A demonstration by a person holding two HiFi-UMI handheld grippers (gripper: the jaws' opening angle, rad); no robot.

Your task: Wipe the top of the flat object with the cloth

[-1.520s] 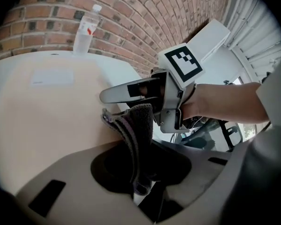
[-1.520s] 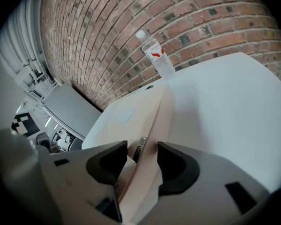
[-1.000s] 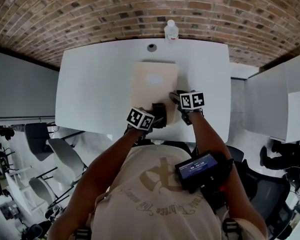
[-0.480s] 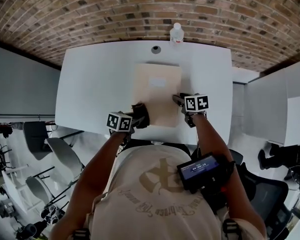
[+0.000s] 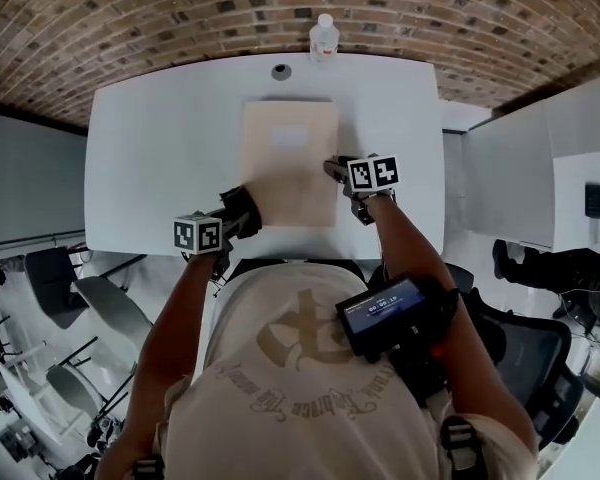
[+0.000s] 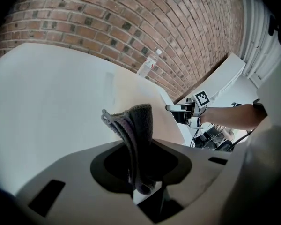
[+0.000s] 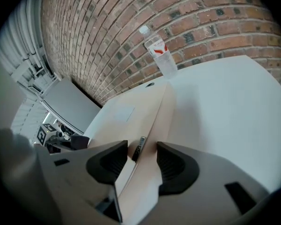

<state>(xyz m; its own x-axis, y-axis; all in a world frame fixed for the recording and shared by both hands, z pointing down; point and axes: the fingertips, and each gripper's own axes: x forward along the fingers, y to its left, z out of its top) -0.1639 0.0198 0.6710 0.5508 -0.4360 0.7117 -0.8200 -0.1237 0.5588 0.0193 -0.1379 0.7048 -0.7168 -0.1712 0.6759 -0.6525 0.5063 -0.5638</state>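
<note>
The left claw (image 5: 235, 218) has slid leftward along the near edge of the board (image 5: 290, 163) over the past second and now sits at its near-left corner, while the right claw (image 7: 141, 161) has kept its post on the right edge. The left claw's jaws are clamped on a dark grey cloth (image 6: 136, 125), which stands up in folds from between them. From the head view the cloth lies right at the board's corner, half over the white table (image 5: 150, 168); whether it touches the board cannot be made out.

Across the board, the right claw's jaws stand apart astride the right-hand edge, one over the top and one outside it, apparently steadying the board rather than gripping it.

The pale, tan board lies flat in the middle of the table, long side running away from the person, with a lighter label (image 5: 287, 136) on its far half. Beyond it stand a round grommet (image 5: 281, 71) and a clear bottle (image 5: 323, 38) against the brick wall (image 6: 131, 18).

By the look of things, one sweep along the near edge is finished and the cloth is at the end of that stroke. The middle and far half of the top appear to be left to wipe, though the surface shows no marks to tell wiped from unwiped.
</note>
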